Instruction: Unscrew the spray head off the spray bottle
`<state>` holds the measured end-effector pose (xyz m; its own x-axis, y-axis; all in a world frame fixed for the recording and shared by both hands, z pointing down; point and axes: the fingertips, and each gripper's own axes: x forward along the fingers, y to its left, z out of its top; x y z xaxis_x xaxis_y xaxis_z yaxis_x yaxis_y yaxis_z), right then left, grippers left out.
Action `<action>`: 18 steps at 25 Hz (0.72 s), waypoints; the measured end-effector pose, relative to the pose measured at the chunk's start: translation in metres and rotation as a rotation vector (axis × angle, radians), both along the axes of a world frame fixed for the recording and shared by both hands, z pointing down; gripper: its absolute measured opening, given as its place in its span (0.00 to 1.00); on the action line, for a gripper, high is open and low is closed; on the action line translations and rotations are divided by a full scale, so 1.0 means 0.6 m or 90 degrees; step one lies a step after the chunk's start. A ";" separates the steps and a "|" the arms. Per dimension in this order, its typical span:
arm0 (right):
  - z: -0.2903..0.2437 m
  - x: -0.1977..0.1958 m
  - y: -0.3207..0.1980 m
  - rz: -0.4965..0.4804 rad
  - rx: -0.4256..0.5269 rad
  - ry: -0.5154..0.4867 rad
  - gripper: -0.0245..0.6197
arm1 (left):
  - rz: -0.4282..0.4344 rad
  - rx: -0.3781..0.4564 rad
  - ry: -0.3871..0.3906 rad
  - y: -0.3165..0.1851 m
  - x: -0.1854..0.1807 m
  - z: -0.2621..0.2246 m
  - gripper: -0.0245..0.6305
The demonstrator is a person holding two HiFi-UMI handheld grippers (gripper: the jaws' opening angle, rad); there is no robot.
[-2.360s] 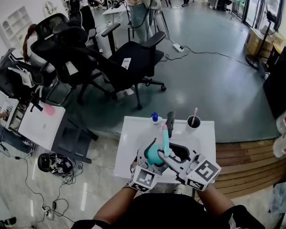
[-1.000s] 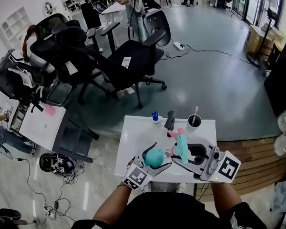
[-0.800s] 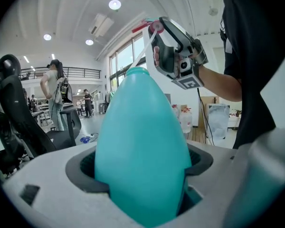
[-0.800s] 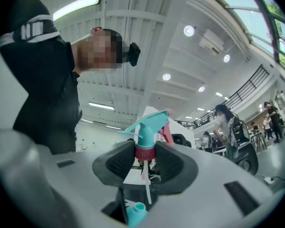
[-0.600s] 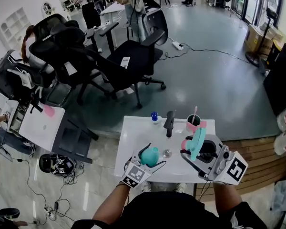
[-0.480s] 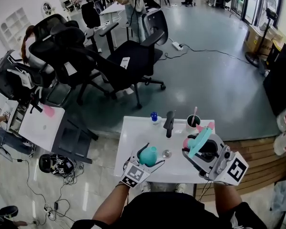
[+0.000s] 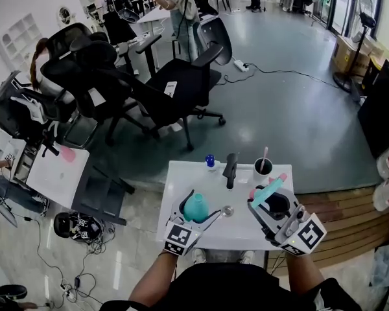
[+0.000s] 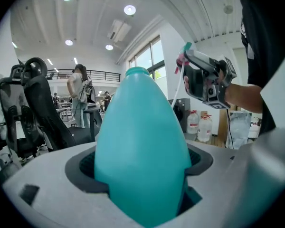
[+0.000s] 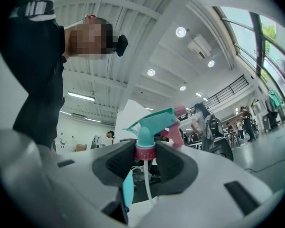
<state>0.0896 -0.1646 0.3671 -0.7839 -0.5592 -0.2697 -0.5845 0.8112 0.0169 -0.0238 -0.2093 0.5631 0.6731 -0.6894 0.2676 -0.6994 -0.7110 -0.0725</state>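
Note:
The teal spray bottle (image 7: 196, 207) stands headless, neck bare, over the near left of the white table (image 7: 181, 173). My left gripper (image 7: 201, 207) is shut on its body. In the left gripper view the bottle (image 8: 142, 146) fills the gap between the jaws of that gripper (image 8: 142, 165). My right gripper (image 7: 270, 201) holds the teal and pink spray head (image 7: 267, 190) apart from the bottle, to its right. In the right gripper view the pads of this gripper (image 9: 145, 159) grip the head's pink collar (image 9: 145, 151), nozzle up and dip tube (image 9: 147, 184) hanging below.
Along the table's far edge stand a small blue-capped bottle (image 7: 211, 161), a black upright object (image 7: 231, 164) and a black cup (image 7: 263, 167) holding a pink stick. A small round metal piece (image 7: 227, 209) lies mid-table. Office chairs (image 7: 175, 83) stand beyond; a wooden platform (image 7: 337, 219) lies to the right.
The spray head, earlier on top of the bottle, has come away. My right gripper carried it to the right and tilted it; my left gripper moved the bottle slightly left.

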 end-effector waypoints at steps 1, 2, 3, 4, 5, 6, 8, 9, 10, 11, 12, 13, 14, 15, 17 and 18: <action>0.011 0.002 -0.002 0.010 -0.009 0.007 0.25 | -0.002 0.006 0.004 -0.001 0.000 -0.006 0.72; 0.024 0.004 -0.005 0.021 -0.017 0.016 0.25 | -0.002 0.012 0.008 -0.001 0.000 -0.012 0.72; 0.036 0.005 -0.007 0.032 -0.026 0.025 0.25 | -0.003 0.017 0.012 -0.002 0.001 -0.019 0.72; 0.049 0.007 -0.010 0.041 -0.036 0.033 0.25 | -0.007 0.022 0.017 -0.002 0.001 -0.026 0.72; 0.061 0.009 -0.013 0.050 -0.048 0.039 0.25 | -0.014 0.027 0.023 -0.004 0.001 -0.034 0.72; 0.073 0.011 -0.015 0.057 -0.060 0.044 0.25 | -0.023 0.030 0.030 -0.005 0.000 -0.042 0.72; 0.094 0.016 -0.018 0.072 -0.081 0.047 0.25 | -0.030 0.034 0.039 -0.007 0.000 -0.052 0.72; 0.103 0.019 -0.020 0.079 -0.089 0.045 0.25 | -0.026 0.037 0.040 -0.006 0.002 -0.053 0.72; 0.111 0.021 -0.021 0.085 -0.094 0.042 0.25 | -0.019 0.041 0.041 -0.005 0.005 -0.056 0.72; 0.118 0.024 -0.021 0.090 -0.099 0.039 0.25 | -0.014 0.046 0.040 -0.003 0.008 -0.058 0.72; 0.127 0.026 -0.022 0.095 -0.103 0.038 0.25 | -0.009 0.052 0.040 0.000 0.011 -0.062 0.72; 0.136 0.028 -0.021 0.099 -0.109 0.040 0.25 | -0.007 0.057 0.041 0.002 0.013 -0.064 0.72; 0.144 0.030 -0.021 0.102 -0.113 0.044 0.25 | -0.007 0.062 0.043 0.005 0.015 -0.067 0.72; 0.152 0.030 -0.020 0.104 -0.115 0.051 0.25 | -0.007 0.066 0.046 0.006 0.017 -0.069 0.72; 0.161 0.031 -0.016 0.107 -0.111 0.071 0.25 | -0.008 0.071 0.050 0.008 0.020 -0.073 0.72; 0.162 0.031 -0.014 0.111 -0.107 0.082 0.25 | -0.009 0.072 0.051 0.009 0.021 -0.074 0.72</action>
